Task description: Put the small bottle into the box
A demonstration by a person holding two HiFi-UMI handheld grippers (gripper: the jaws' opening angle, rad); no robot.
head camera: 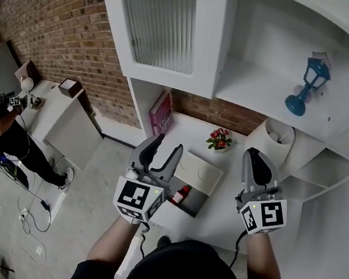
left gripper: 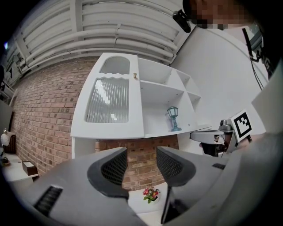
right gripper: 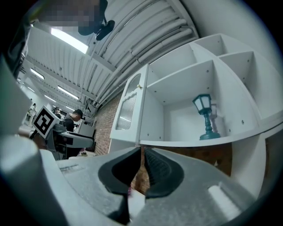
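The small bottle (head camera: 180,196) lies inside the open box (head camera: 195,202) on the white table (head camera: 231,218). The left hand-held gripper (head camera: 169,144) is just beside the box. Its jaws are released and wide apart, with nothing between them. The right hand-held gripper (head camera: 252,154) is on the other side of the box, clenched and empty. A small flower pot (head camera: 219,139) stands behind the box.

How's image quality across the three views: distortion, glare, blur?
Head view: even light, sharp, the edges of the shelf unit bow mildly. Left gripper view: heavy fisheye with black corners, light streaks reflected on the ribbed cabinet door. Right gripper view: same fisheye and dark corners, bright ceiling light strips, the blue lantern crisp, the close jaws slightly soft.
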